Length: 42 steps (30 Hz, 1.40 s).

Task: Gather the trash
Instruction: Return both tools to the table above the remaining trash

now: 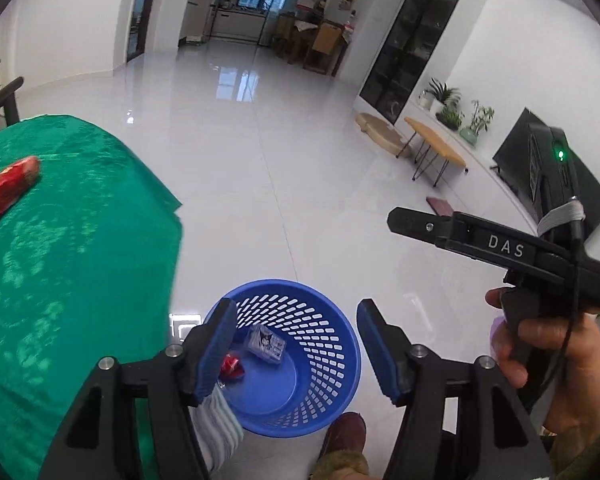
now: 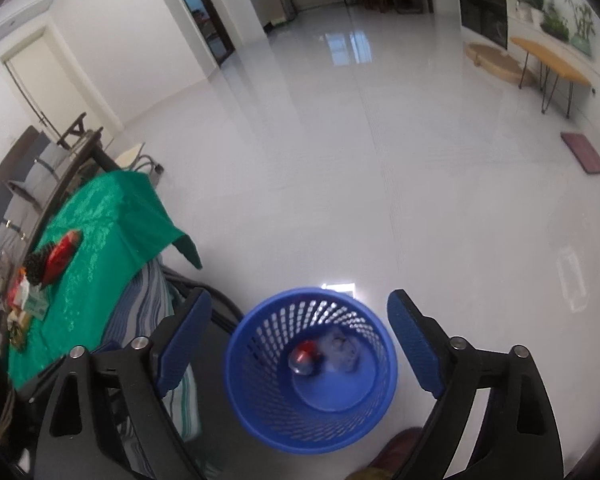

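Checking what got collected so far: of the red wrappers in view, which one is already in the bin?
The small crumpled red wrapper at the bottom of the blue basket, beside a pale printed packet. The bigger red packet lies on the green cloth.

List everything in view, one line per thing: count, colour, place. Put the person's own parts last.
Basket: one, blue, perforated, standing on the floor below both grippers.
Trash in basket: two pieces, a red crumpled wrapper and a pale printed packet, on the basket's bottom.
Tablecloth: one, green, draped over the table beside the basket.
Red packet: one, lying on the green cloth.
Small clutter: several items, mixed colours, at the table's far edge; too blurred to name.
Side table: one, wooden top, black legs, by the far wall.
Potted plants: several, green, on the ledge by the wall.
Floor: white, glossy tiles.
Shoe: one, dark red, beside the basket.
Left gripper: blue pads, open, empty.
Right gripper: blue pads, open, empty.
Hand: one, holding the right gripper's handle.
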{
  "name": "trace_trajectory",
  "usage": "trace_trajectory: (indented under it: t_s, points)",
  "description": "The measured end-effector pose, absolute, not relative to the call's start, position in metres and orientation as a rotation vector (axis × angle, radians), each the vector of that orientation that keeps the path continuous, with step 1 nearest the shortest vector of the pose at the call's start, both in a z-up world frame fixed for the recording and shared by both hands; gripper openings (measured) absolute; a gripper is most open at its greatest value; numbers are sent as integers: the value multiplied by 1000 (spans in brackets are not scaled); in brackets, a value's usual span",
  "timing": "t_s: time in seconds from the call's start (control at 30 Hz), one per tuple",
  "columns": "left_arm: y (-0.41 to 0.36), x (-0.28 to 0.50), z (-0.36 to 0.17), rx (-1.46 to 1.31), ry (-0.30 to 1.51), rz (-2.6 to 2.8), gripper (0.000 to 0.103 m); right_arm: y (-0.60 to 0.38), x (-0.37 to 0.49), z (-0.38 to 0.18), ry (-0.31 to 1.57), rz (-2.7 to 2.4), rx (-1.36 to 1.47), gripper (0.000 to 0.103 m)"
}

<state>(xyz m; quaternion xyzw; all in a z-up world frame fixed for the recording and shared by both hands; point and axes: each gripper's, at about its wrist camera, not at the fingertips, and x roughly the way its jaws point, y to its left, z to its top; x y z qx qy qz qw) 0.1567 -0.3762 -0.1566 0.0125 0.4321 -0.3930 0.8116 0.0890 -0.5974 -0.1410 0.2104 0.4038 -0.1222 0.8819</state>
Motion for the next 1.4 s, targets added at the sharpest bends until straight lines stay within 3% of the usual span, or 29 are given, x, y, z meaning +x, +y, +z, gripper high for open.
trace_trajectory:
  t_s: [0.37, 0.73, 1.03, 1.4]
  points:
    - [-213, 122, -139, 74, 852, -535, 69, -484, 88, -91, 668, -82, 154, 100]
    - [-60, 143, -160, 100, 873, -241, 69, -259, 108, -142, 845, 323, -37, 100]
    - [-26, 170, -178, 94, 913, -270, 74, -218, 137, -171, 892, 308, -177, 102]
    - [4, 197, -161, 51, 906, -401, 76, -213, 137, -175, 910, 326, -194, 103]
